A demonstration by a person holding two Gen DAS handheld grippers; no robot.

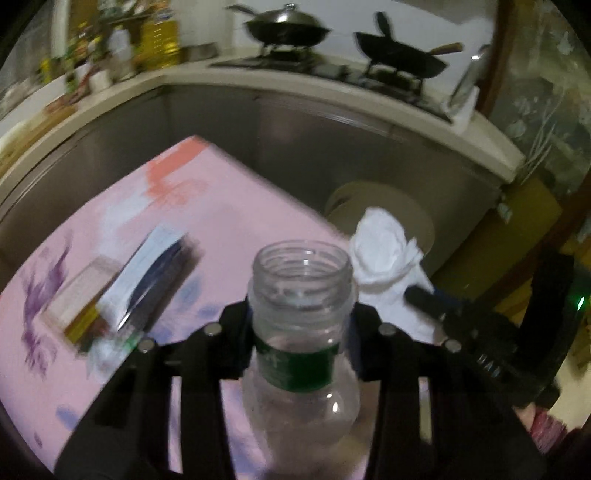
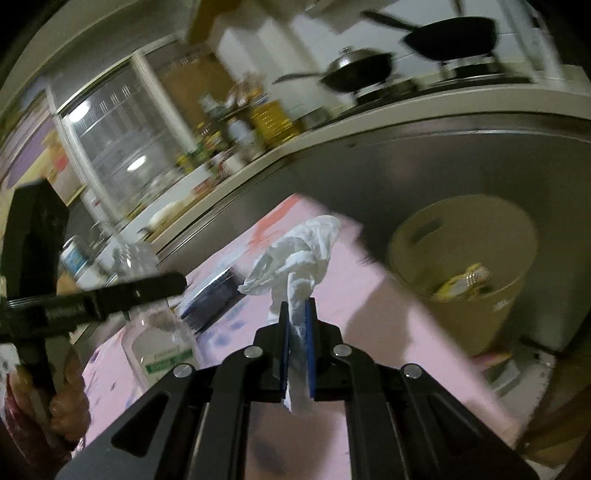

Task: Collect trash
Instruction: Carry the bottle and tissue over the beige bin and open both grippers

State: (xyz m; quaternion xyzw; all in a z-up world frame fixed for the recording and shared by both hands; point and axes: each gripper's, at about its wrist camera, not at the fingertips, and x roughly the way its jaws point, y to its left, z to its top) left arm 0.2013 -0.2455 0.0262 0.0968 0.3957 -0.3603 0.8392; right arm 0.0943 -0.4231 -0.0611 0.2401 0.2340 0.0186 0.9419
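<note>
My left tongs (image 1: 301,332) clamping uncapped plastic bottle (image 1: 301,314) at neck; my right tongs (image 2: 297,339) pinching crumpled tissue (image 2: 295,254). Both items hanging above pink table (image 1: 221,192). Bin (image 2: 461,258) far right, holding one yellow wrapper (image 2: 463,282). Dark packet (image 1: 155,273) and small box (image 1: 79,295) lying on table, uncollected. Drop-off pending.

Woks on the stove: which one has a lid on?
The left wok, under a metal domed lid with a knob. The right wok is open, a utensil sticking out.
</note>
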